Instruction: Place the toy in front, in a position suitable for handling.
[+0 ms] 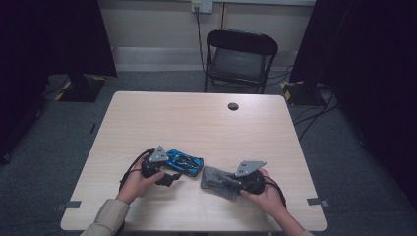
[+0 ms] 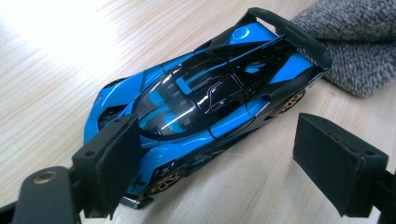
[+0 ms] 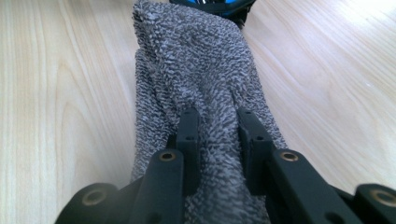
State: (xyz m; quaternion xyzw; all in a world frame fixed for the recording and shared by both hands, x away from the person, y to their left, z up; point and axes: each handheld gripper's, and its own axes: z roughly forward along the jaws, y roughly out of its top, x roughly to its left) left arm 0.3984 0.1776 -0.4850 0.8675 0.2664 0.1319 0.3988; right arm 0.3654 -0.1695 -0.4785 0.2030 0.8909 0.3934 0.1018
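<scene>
A blue and black toy sports car (image 1: 184,162) lies on the wooden table (image 1: 196,118), its rear wing close to a grey terry cloth (image 1: 216,181). My left gripper (image 1: 171,175) reaches at the car from the left. In the left gripper view its jaws (image 2: 217,140) stand wide apart around the car's (image 2: 201,102) front end; one pad overlaps the nose, while the other pad (image 2: 336,163) stands apart from the car's side. My right gripper (image 1: 236,185) is shut on the cloth (image 3: 196,60), a ridge of it pinched between the pads (image 3: 218,126).
A black folding chair (image 1: 241,54) stands beyond the table's far edge. A round cable hole (image 1: 233,106) sits near the far edge of the table. The cloth's corner (image 2: 355,42) lies just past the car's rear.
</scene>
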